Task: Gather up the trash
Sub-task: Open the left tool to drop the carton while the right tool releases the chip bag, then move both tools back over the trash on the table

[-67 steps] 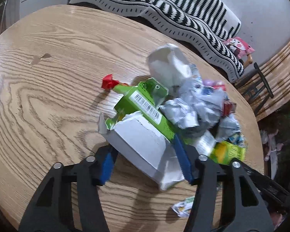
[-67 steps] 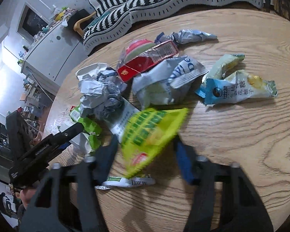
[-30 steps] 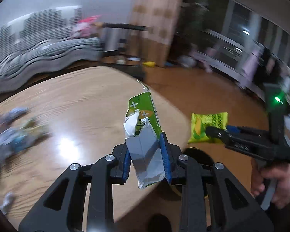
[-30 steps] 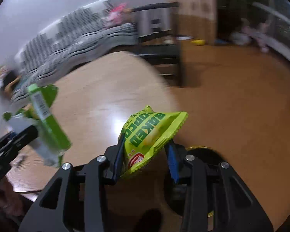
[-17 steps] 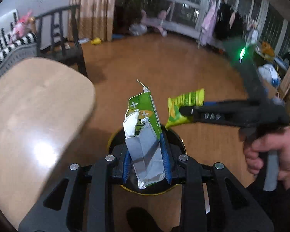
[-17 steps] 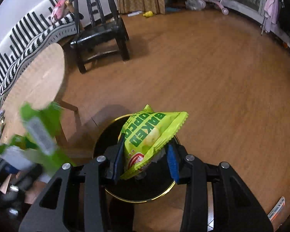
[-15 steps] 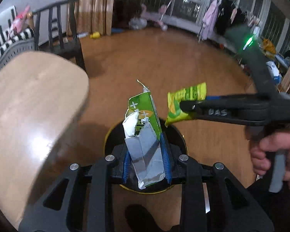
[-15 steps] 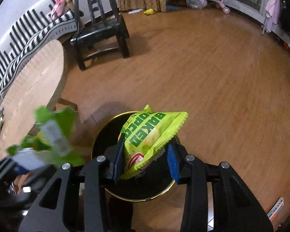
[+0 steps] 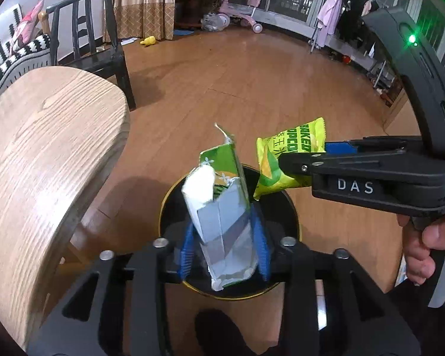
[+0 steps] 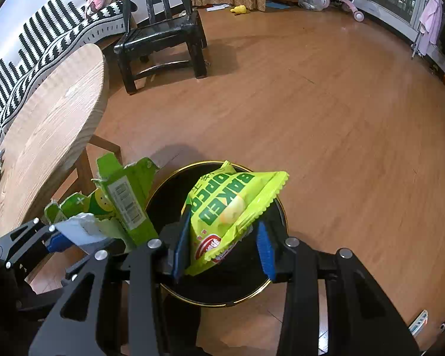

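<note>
Carton (image 9: pixel 222 216) tilts loose between opening jaws of left hand-held gripper (image 9: pixel 224 246), lower centre, above bin (image 9: pixel 293 207): release beginning. Right hand-held gripper (image 10: pixel 222 246) clamps snack bag (image 10: pixel 231 207) over bin; drop pending.

Two grippers are in view, the left gripper (image 9: pixel 224 250) and the right gripper (image 10: pixel 222 247), and one hand (image 9: pixel 430 249). There are two pieces of trash: one torn green carton (image 9: pixel 222 207) and one yellow-green snack bag (image 10: pixel 231 210). One black bin (image 10: pixel 270 284) with a gold rim stands on the floor, beside one round wooden worktop (image 9: pixel 44 148) and one black chair (image 10: pixel 163 29).
</note>
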`<move>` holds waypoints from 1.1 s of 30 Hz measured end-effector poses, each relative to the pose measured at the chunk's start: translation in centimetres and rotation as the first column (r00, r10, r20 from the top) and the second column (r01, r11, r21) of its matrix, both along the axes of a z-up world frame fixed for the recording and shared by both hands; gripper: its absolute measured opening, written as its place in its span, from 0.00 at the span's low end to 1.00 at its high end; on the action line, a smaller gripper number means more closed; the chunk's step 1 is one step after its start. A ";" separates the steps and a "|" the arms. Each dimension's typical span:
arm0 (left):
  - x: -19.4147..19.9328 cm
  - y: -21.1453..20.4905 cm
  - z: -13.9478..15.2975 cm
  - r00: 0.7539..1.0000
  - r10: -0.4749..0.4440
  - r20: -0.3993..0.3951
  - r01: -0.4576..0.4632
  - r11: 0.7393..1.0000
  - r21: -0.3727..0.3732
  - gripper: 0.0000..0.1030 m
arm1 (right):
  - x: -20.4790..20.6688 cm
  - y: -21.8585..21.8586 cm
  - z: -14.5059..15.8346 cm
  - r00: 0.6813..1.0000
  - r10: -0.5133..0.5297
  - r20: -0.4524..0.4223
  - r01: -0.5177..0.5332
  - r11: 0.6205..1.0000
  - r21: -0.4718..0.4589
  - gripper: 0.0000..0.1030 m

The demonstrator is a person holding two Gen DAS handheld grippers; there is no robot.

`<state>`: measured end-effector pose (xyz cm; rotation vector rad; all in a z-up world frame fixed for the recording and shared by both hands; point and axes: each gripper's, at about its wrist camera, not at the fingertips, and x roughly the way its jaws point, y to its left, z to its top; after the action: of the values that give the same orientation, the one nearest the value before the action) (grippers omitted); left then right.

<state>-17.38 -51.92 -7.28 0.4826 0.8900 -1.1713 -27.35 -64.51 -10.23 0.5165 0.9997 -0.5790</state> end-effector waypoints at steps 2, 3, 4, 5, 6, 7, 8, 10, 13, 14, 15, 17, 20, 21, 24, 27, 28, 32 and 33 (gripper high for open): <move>0.1 0.0 0.0 1.000 0.003 -0.005 -0.003 1.000 -0.003 0.45 | 0.0 -0.1 0.0 1.000 -0.005 0.000 0.005 1.000 0.002 0.39; 0.2 0.1 0.0 1.000 0.007 -0.014 -0.008 1.000 -0.004 0.50 | 0.0 -0.2 0.0 1.000 -0.006 0.000 0.006 1.000 0.004 0.39; 0.3 0.1 0.0 1.000 0.012 -0.018 -0.012 1.000 -0.007 0.52 | 0.0 -0.2 0.0 1.000 -0.006 0.000 0.006 1.000 0.005 0.39; 0.4 0.1 0.1 1.000 0.013 -0.020 -0.013 1.000 -0.010 0.52 | 0.1 -0.2 -0.1 1.000 -0.007 -0.001 0.007 1.000 0.005 0.39; 0.4 0.1 0.1 1.000 0.013 -0.020 -0.013 1.000 -0.011 0.52 | 0.1 -0.1 -0.1 1.000 -0.005 -0.002 0.005 1.000 0.005 0.39; 0.4 0.1 0.2 1.000 0.013 -0.020 -0.014 1.000 -0.013 0.53 | 0.1 -0.1 0.0 1.000 -0.003 -0.003 0.003 1.000 0.006 0.39; 0.5 0.2 0.3 1.000 0.013 -0.020 -0.014 1.000 -0.015 0.54 | 0.2 -0.1 -0.1 1.000 -0.002 -0.003 0.002 1.000 0.007 0.39; 0.5 0.5 0.4 1.000 0.014 -0.022 -0.015 1.000 -0.021 0.55 | 0.3 -0.1 0.0 1.000 0.002 -0.004 -0.002 1.000 0.008 0.39; 0.5 0.7 0.6 1.000 0.016 -0.024 -0.017 1.000 -0.026 0.55 | 0.3 0.0 0.0 1.000 0.004 -0.002 -0.004 1.000 0.008 0.40; 0.5 0.8 0.7 1.000 0.017 -0.024 -0.018 0.999 -0.029 0.56 | 0.3 0.0 0.1 1.000 0.004 -0.001 -0.004 1.000 0.009 0.42; 0.5 1.0 0.9 1.000 0.019 -0.022 -0.020 0.999 -0.033 0.58 | 0.3 -0.1 0.1 1.000 0.002 -0.001 -0.002 1.000 0.010 0.43; 0.3 1.4 1.4 1.000 0.024 -0.018 -0.025 0.999 -0.047 0.64 | 0.3 -0.1 0.1 1.000 0.003 0.007 -0.003 1.000 0.014 0.55; 0.3 2.4 2.4 0.999 0.024 -0.021 -0.026 0.997 -0.068 0.70 | 0.4 0.2 0.6 1.000 0.003 0.024 -0.003 1.000 0.003 0.58; 0.3 3.0 2.9 1.000 0.026 -0.018 -0.027 0.997 -0.077 0.71 | 0.5 0.3 0.8 1.000 0.003 0.028 -0.004 1.000 0.002 0.58; 0.8 5.1 4.5 0.999 0.047 -0.003 -0.047 0.993 -0.107 0.80 | 1.4 1.2 1.8 0.999 0.018 0.048 -0.018 1.000 -0.004 0.58; 1.7 8.2 6.4 0.994 0.111 0.024 -0.106 0.982 -0.155 0.91 | 3.0 3.0 3.4 0.995 0.053 0.087 -0.051 0.998 -0.024 0.58; 2.2 9.2 7.0 0.991 0.130 0.033 -0.123 0.978 -0.169 0.91 | 3.5 3.4 3.8 0.993 0.064 0.096 -0.061 0.998 -0.028 0.58; 5.2 15.0 9.1 0.965 0.256 0.059 -0.240 0.950 -0.199 0.93 | 7.9 7.7 6.5 0.973 0.173 0.153 -0.165 0.984 -0.062 0.61; 6.2 16.6 9.5 0.954 0.294 0.054 -0.278 0.939 -0.202 0.93 | 9.2 9.1 7.0 0.965 0.205 0.161 -0.197 0.978 -0.066 0.61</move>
<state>-11.18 -35.32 2.18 0.2322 0.7378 -0.9500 -18.11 -55.43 -3.20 0.4065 0.8631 -0.3715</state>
